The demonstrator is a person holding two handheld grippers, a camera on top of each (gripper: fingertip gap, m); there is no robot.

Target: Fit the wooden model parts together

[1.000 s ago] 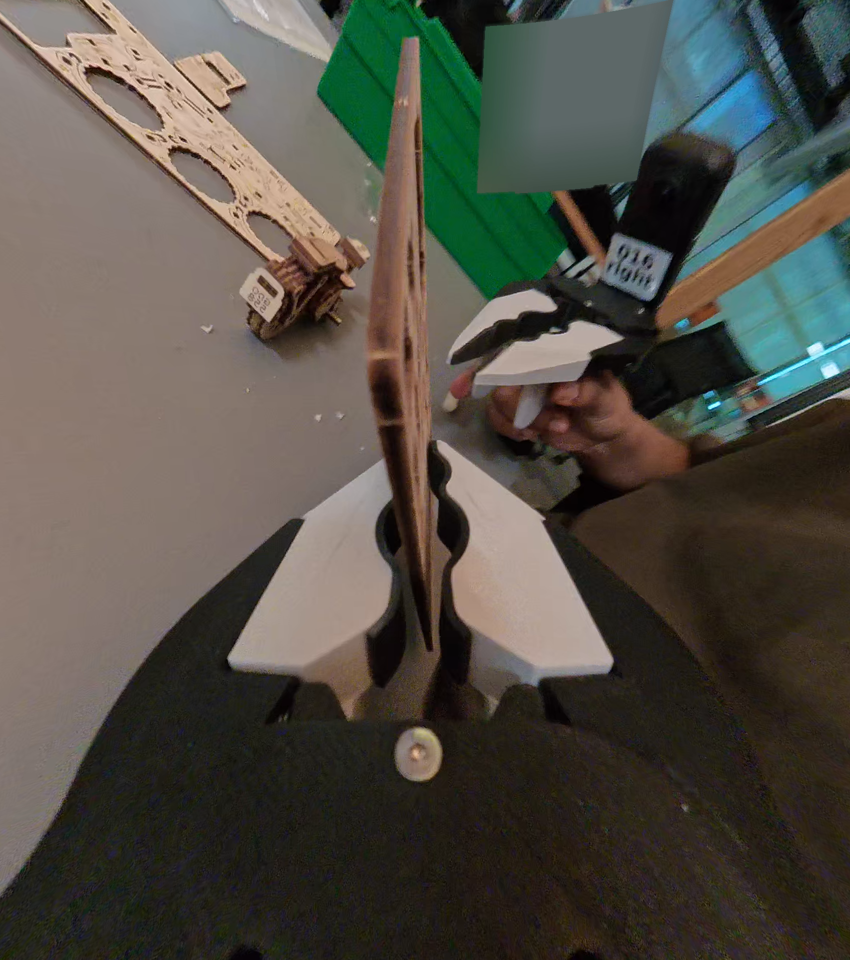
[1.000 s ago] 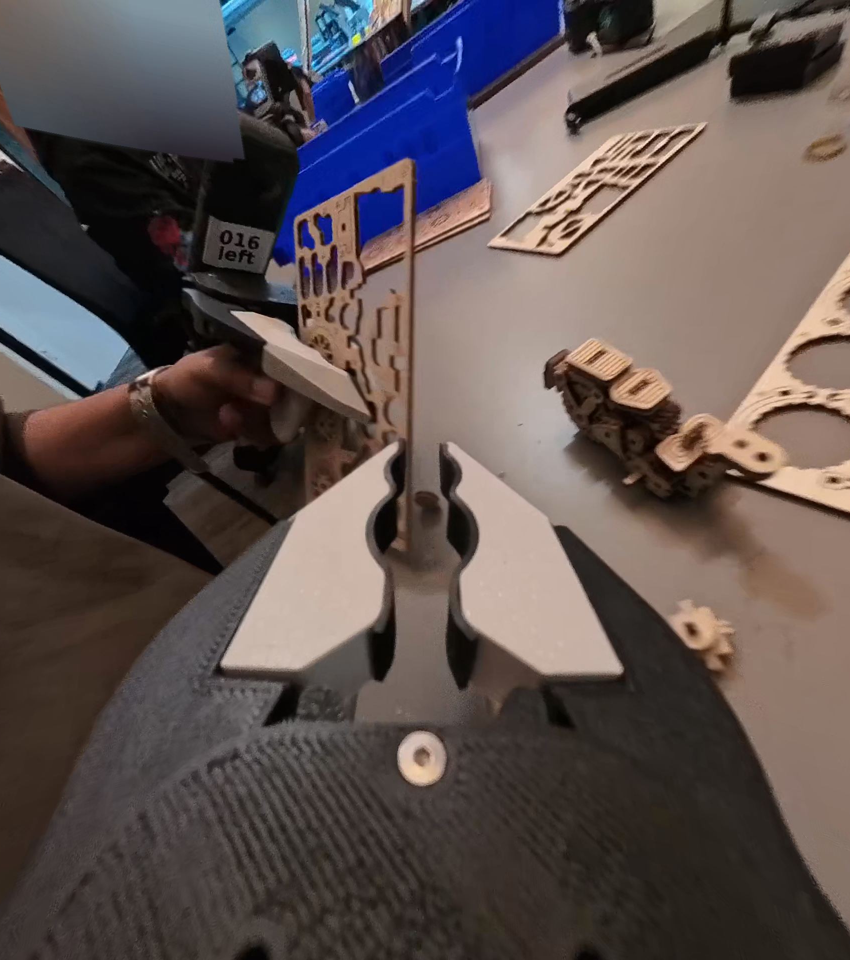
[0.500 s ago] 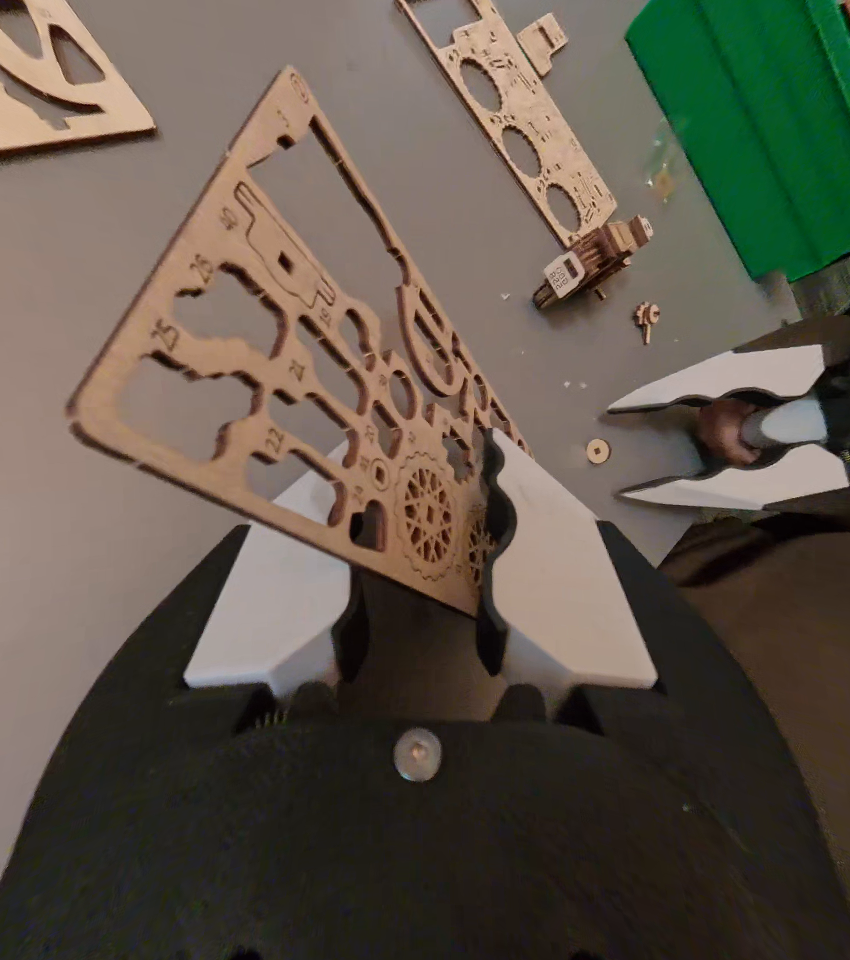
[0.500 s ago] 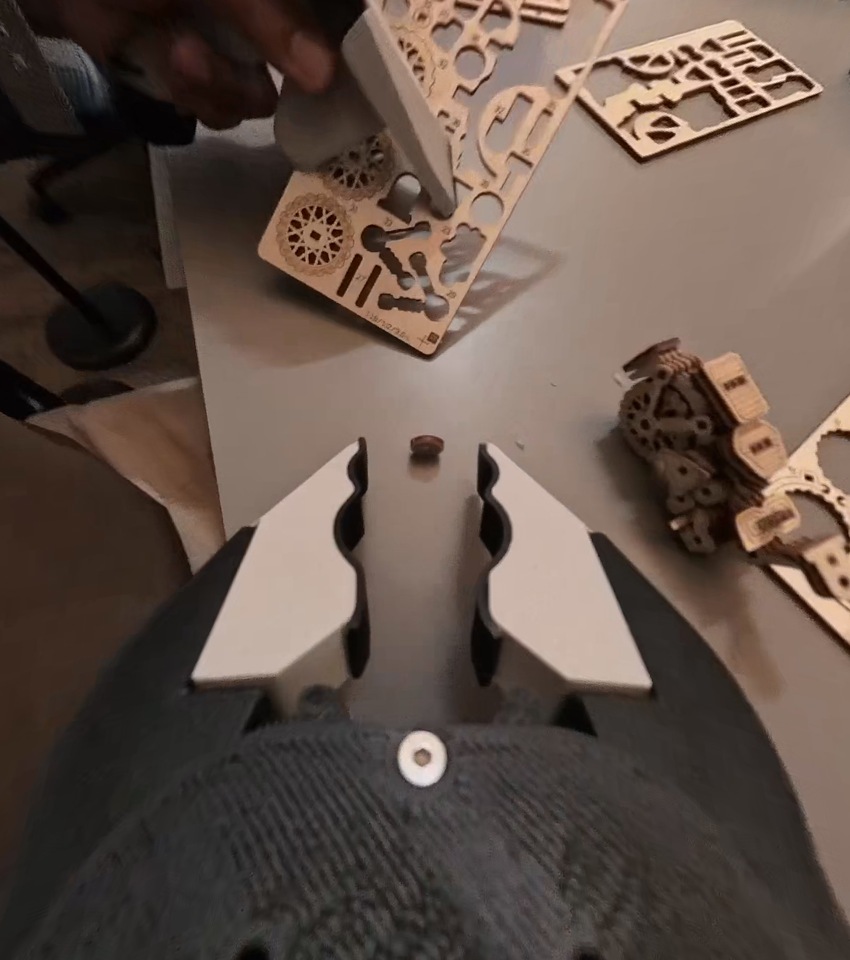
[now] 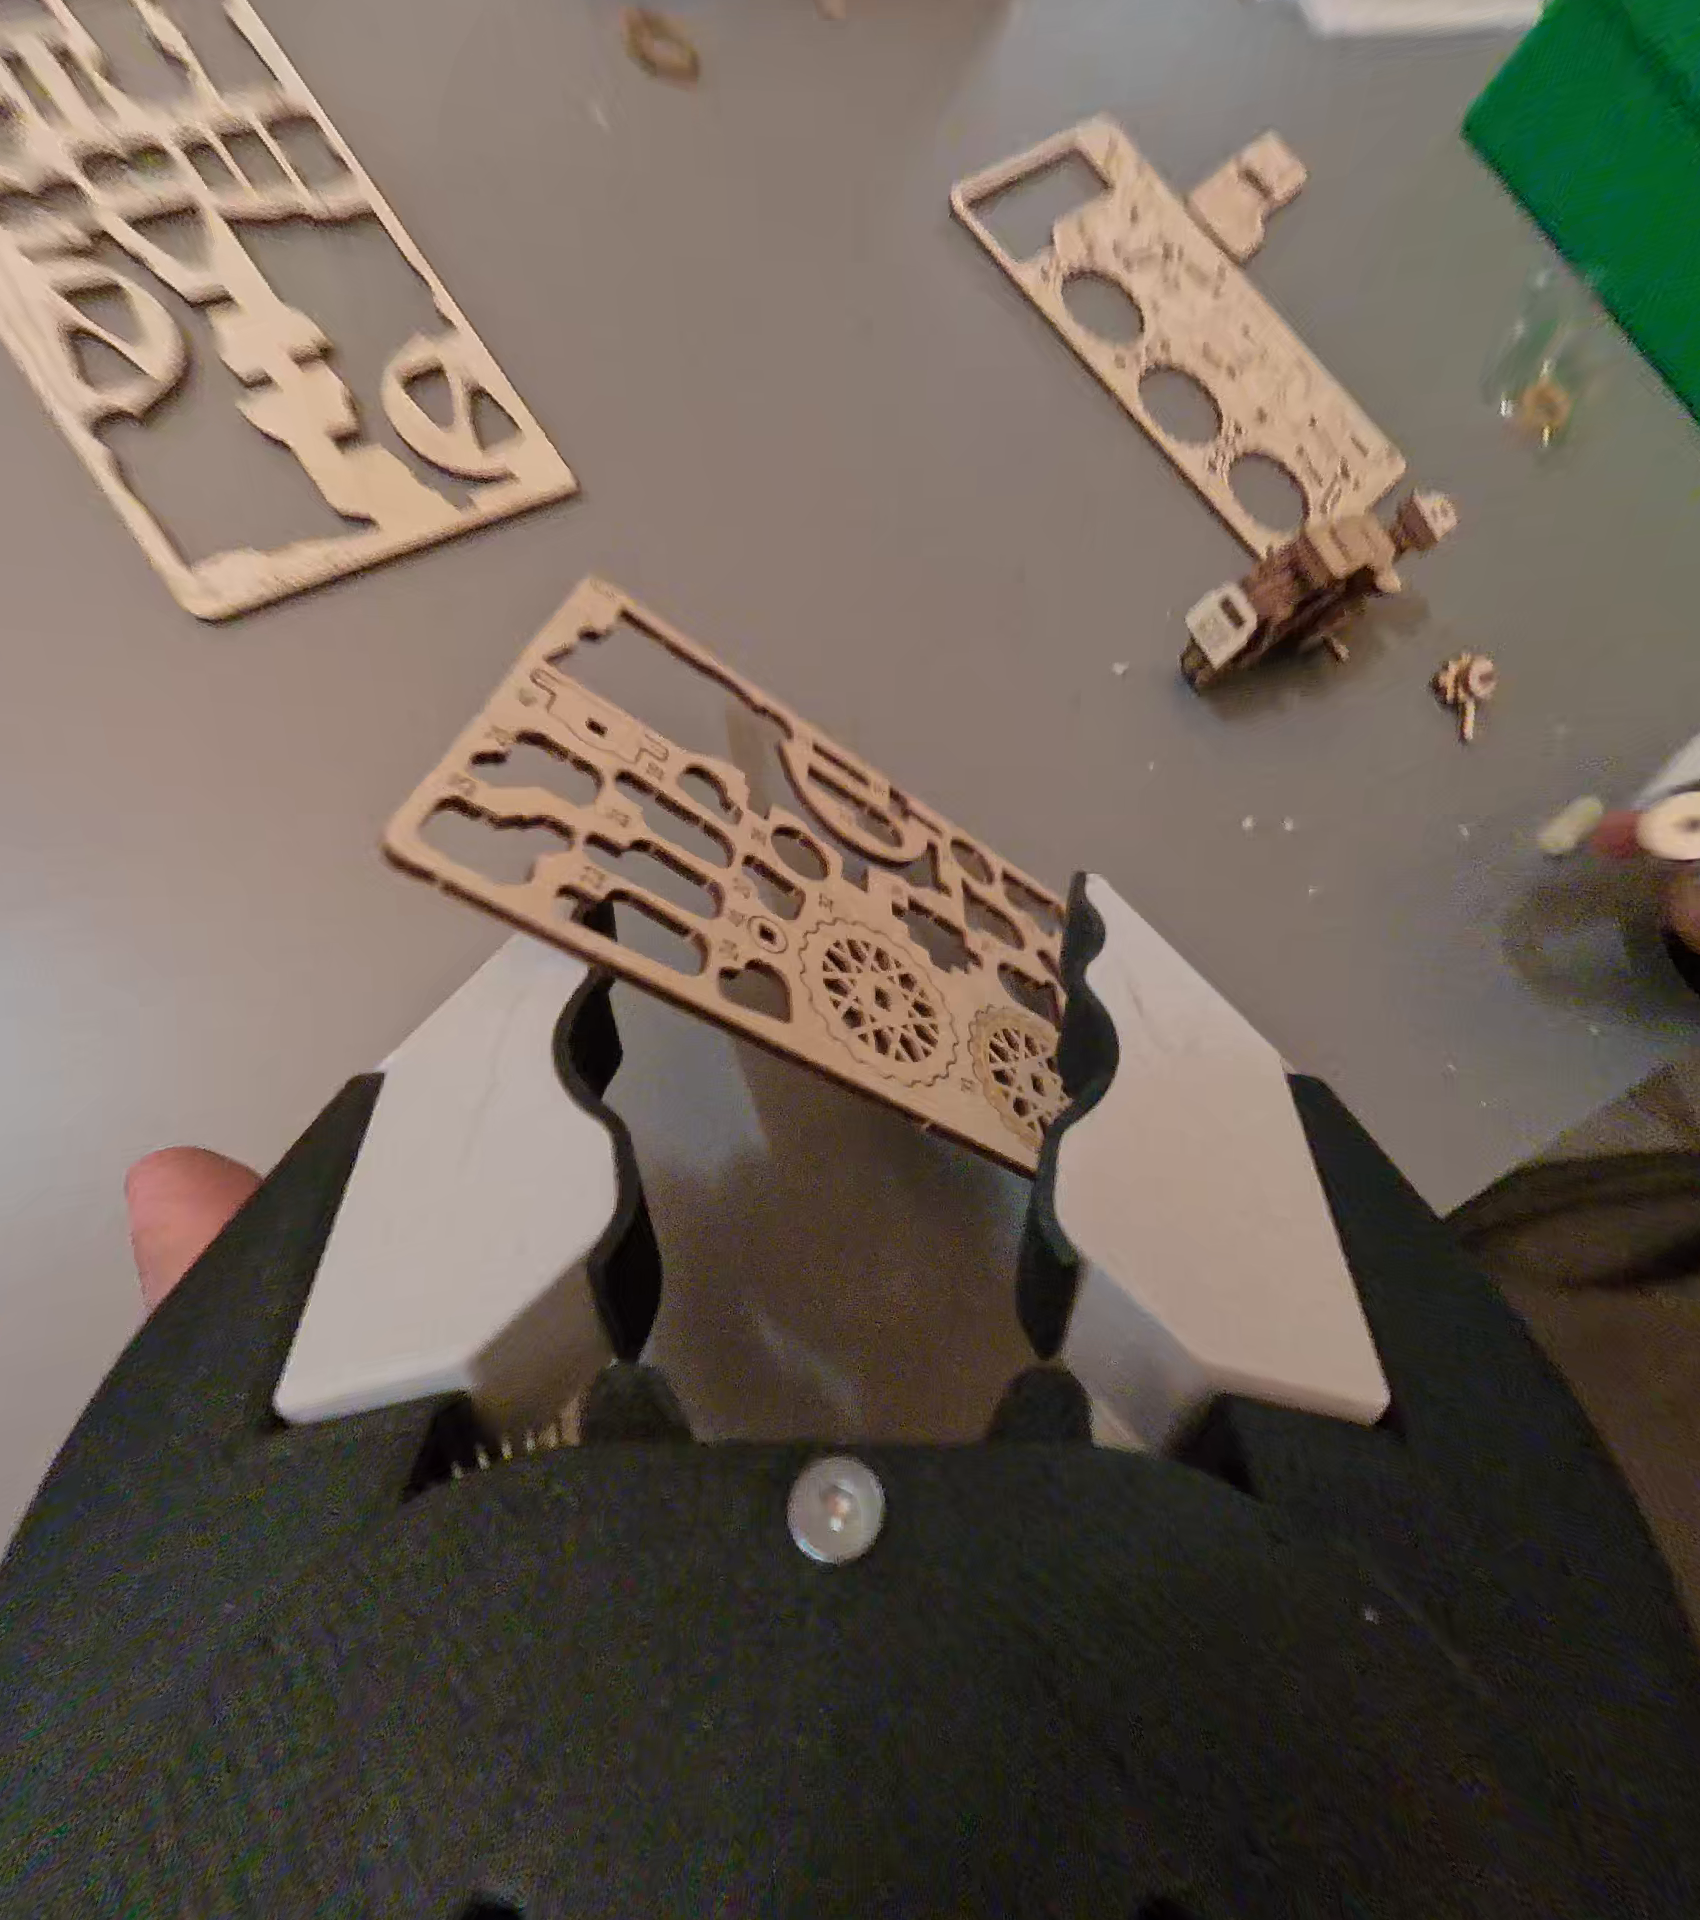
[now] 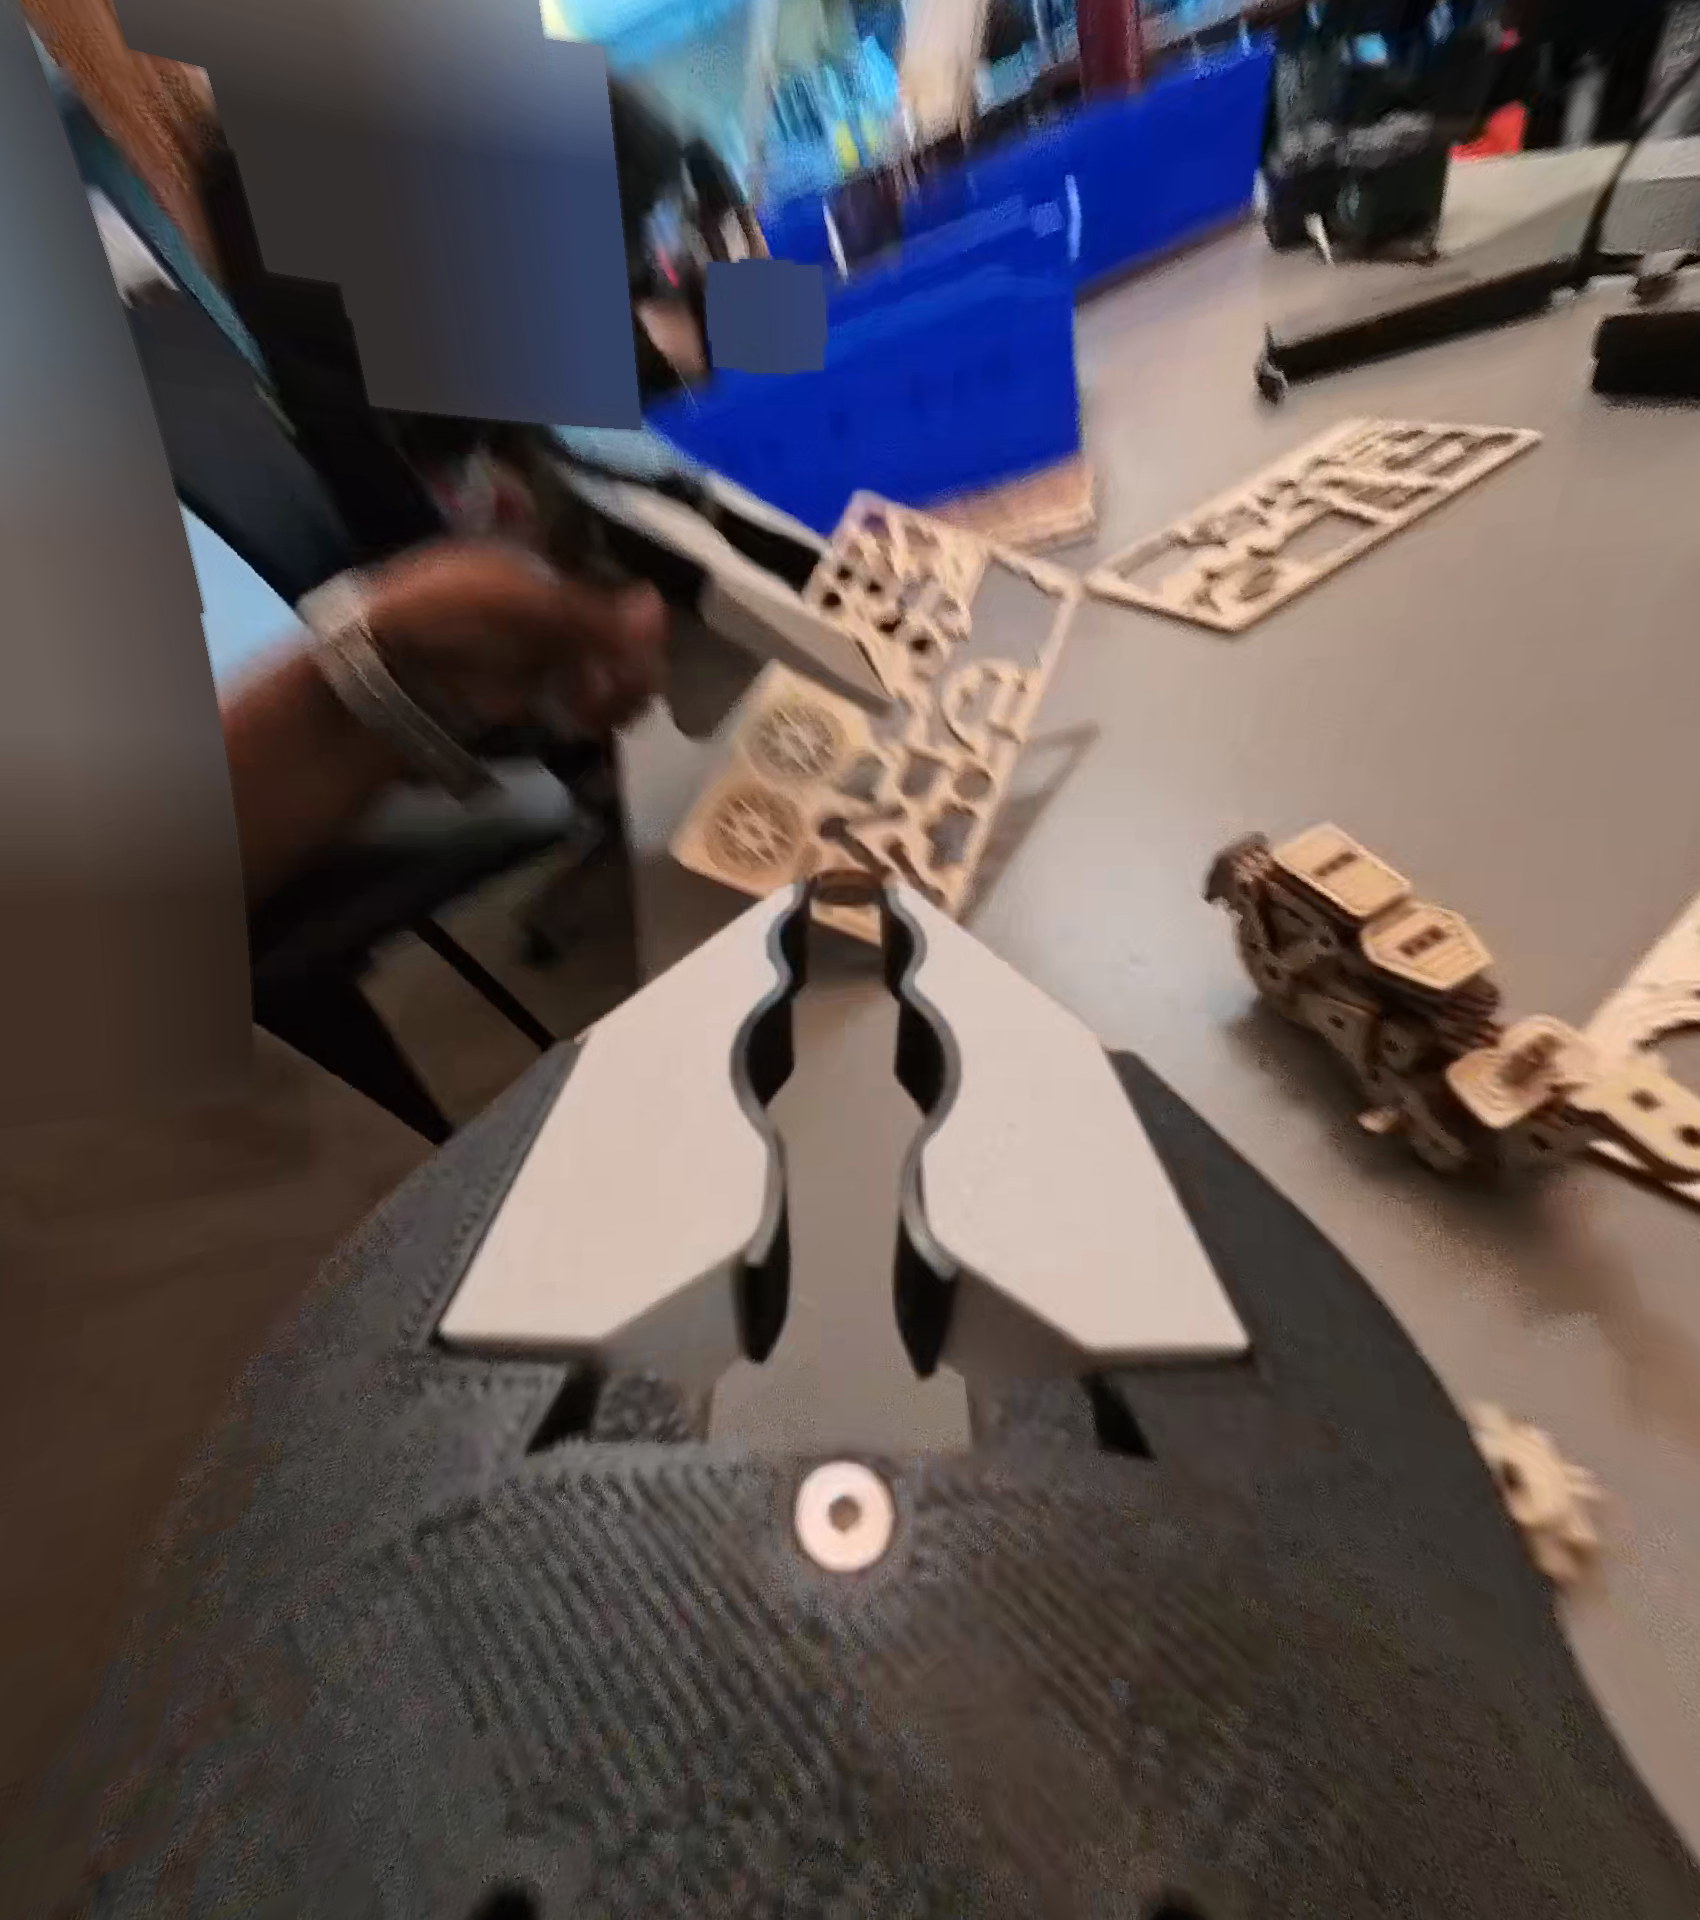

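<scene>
The wooden parts sheet sits tilted at the centre of the left wrist view, its long axis running from upper left to lower right, with the two gear cut-outs at the lower right end. The left gripper is spread wide; the sheet rests across its fingers, not clamped. In the right wrist view the right gripper pinches a small round wooden disc at its tips. The grey table carries two more laser-cut sheets, one upper left and one upper right, one half-built model and one tiny gear piece. A green bin fills the upper right corner.
</scene>
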